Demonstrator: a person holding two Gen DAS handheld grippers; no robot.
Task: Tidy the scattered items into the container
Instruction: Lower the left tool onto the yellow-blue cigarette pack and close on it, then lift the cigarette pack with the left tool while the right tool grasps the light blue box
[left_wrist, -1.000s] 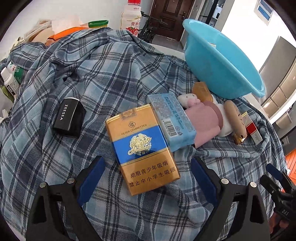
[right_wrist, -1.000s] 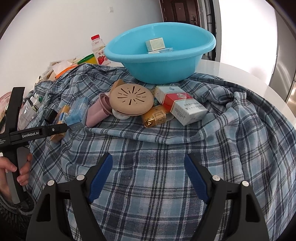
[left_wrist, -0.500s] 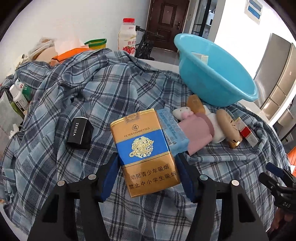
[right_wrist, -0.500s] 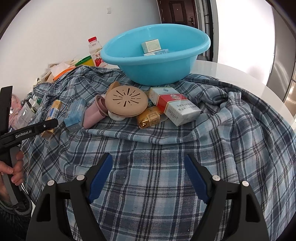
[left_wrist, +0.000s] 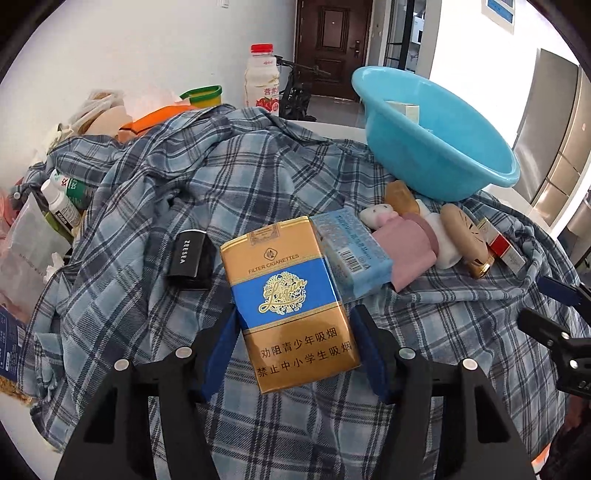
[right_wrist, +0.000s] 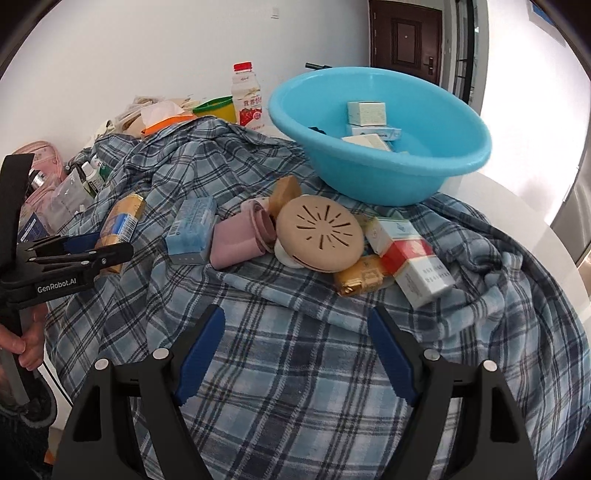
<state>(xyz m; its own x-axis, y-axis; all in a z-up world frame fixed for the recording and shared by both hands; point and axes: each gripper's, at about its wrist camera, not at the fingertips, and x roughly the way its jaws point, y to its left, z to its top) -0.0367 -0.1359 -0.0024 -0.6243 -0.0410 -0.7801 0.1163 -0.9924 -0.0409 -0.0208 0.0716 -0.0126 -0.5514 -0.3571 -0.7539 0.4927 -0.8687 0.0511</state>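
My left gripper (left_wrist: 295, 332) is shut on a gold and blue cigarette pack (left_wrist: 291, 306) and holds it above the plaid cloth; the pack also shows in the right wrist view (right_wrist: 122, 225). The blue basin (right_wrist: 388, 173) stands at the back right with several small boxes (right_wrist: 367, 112) inside. My right gripper (right_wrist: 295, 350) is open and empty over the cloth, short of a pile: a light blue box (right_wrist: 192, 229), a pink roll (right_wrist: 240, 236), a tan round disc (right_wrist: 319, 238), a gold bar (right_wrist: 362, 278) and a red and white pack (right_wrist: 413, 264).
A black ZEESEA case (left_wrist: 188, 254) lies on the plaid cloth (left_wrist: 221, 177) left of the held pack. A drink bottle (left_wrist: 262, 83), a yellow cup (left_wrist: 201, 96), bags and small bottles (left_wrist: 61, 206) crowd the back left. White table edge (right_wrist: 535, 229) shows at right.
My left gripper closed on the gold and blue cigarette pack and lifted it off the cloth. My right gripper stayed open and shifted slightly.
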